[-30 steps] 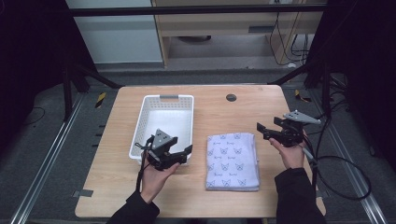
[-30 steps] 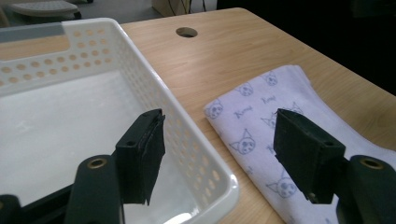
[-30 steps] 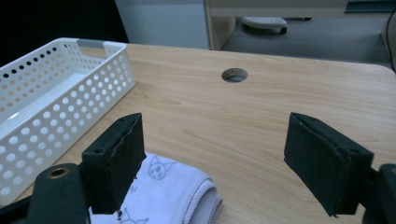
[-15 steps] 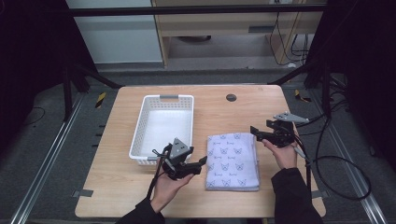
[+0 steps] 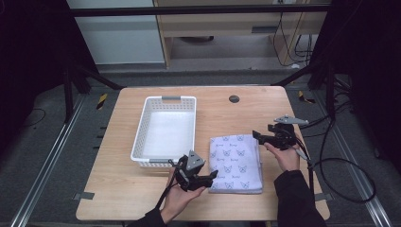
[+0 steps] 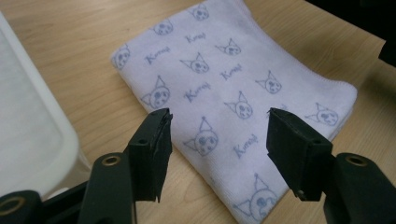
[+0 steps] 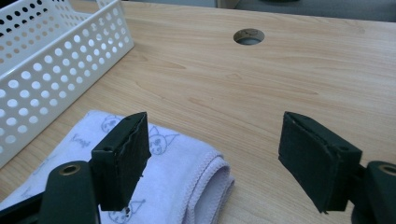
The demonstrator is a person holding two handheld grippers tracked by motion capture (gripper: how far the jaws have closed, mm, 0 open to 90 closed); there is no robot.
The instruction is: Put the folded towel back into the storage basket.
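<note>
Folded lilac cloth with cat-face print (image 5: 236, 163) lies flat on light wooden table (image 5: 265, 104), at 3 o'clock of white perforated plastic basket (image 5: 165, 130), just beside it

Left gripper (image 5: 210, 177) at cloth's 7 o'clock corner; jaws wide apart though just been closing, cloth edge below gap, nothing pinched

Right gripper (image 5: 257, 135) at cloth's 1 o'clock corner; jaws also closing a little, wide, empty, corner under one jaw

Cloth long axis runs 12–6; both grippers about equally near; judged: diagonal corner pinch next

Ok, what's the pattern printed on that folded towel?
The folded towel is pale lilac with small blue cat-like faces and script words, clearest in the left gripper view.
</note>
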